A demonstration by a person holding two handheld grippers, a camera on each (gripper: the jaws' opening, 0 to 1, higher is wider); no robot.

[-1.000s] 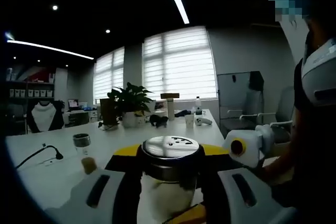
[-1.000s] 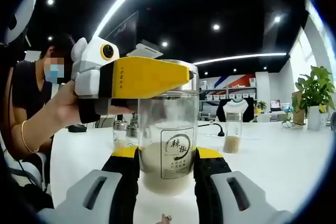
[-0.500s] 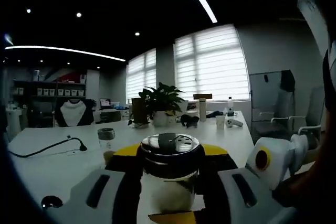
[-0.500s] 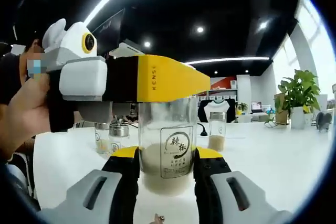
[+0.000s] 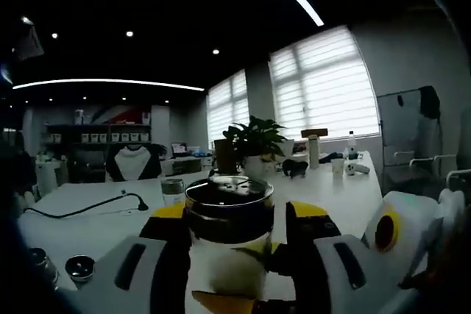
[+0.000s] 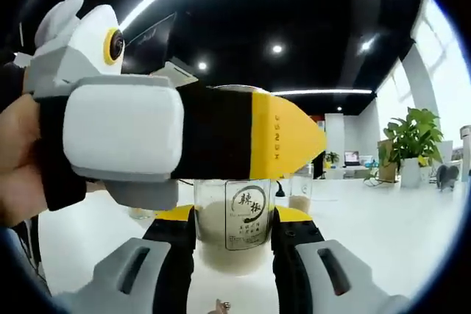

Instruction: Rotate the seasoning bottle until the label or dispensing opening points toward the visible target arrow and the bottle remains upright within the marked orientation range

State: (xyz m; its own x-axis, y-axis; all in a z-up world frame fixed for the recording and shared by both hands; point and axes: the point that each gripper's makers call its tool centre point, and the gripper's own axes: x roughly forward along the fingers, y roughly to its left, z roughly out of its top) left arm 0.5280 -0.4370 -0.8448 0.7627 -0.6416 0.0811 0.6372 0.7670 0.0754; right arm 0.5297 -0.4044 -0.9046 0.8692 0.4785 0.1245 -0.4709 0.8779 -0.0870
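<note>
— Where the seasoning bottle (image 6: 234,227) stands upright on the white table (image 6: 383,233), how is it held?

— In the right gripper view its glass body is clamped between the jaws of the right gripper (image 6: 234,232), the yellow pads pressed against both sides. The printed label (image 6: 246,215) is turned toward that camera, and pale powder is seen filling the lower part. In the left gripper view the steel cap (image 5: 229,190) is pinched from either side by the left gripper (image 5: 229,227), so both pairs of jaws are closed on the same bottle, one at the cap, one lower down.

— And the room around it?

— To the right of the bottle, in the right gripper view, a wide bare stretch of table is seen, reaching toward a potted plant (image 6: 413,143) near the far edge. Just behind the bottle a second small jar (image 6: 299,190) is seen. On the left side the space is taken by the body of the left gripper and the hand (image 6: 18,163) holding it. In the left gripper view two small jars (image 5: 57,268) are seen at the lower left, a black cable (image 5: 81,207) is laid across the table farther back, and another jar (image 5: 173,190) is seen beyond the bottle
</note>
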